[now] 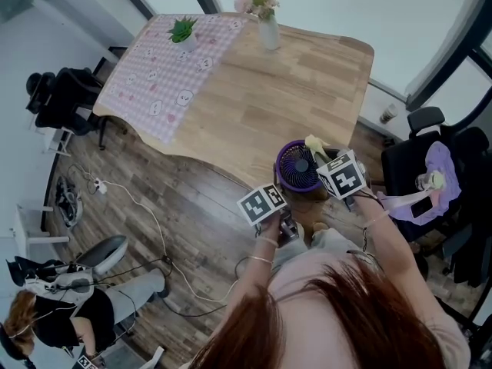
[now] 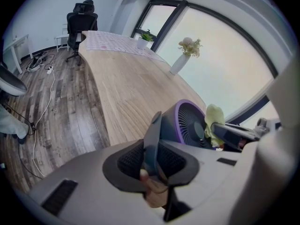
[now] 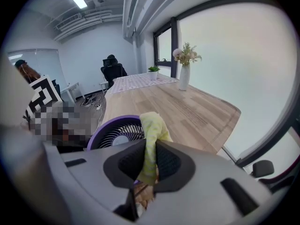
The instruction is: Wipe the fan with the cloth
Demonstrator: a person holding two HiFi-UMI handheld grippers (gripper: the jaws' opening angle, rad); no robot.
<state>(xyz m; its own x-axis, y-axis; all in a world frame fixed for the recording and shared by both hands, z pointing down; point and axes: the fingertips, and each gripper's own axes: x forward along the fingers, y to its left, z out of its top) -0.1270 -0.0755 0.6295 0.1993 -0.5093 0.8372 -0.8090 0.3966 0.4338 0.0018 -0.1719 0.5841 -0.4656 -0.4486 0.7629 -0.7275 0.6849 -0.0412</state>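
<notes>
A small purple fan (image 1: 296,167) is at the near edge of the wooden table (image 1: 254,106), its grille (image 3: 115,132) facing up towards me. My left gripper (image 2: 153,142) is shut on a dark flat part of the fan (image 2: 187,125), its stand by the look of it. My right gripper (image 3: 149,156) is shut on a pale yellow cloth (image 3: 151,125), and the cloth (image 1: 315,143) lies against the fan's rim on its right side. In the left gripper view the cloth (image 2: 213,121) hangs beside the grille. The grippers' marker cubes hide their tips in the head view.
A pink checked runner (image 1: 169,68), a small potted plant (image 1: 183,29) and a white vase of flowers (image 1: 267,21) stand at the table's far end. Black office chairs (image 1: 430,167) are to the right and far left. A white cable (image 1: 146,206) runs over the floor. Another person (image 1: 54,314) sits at lower left.
</notes>
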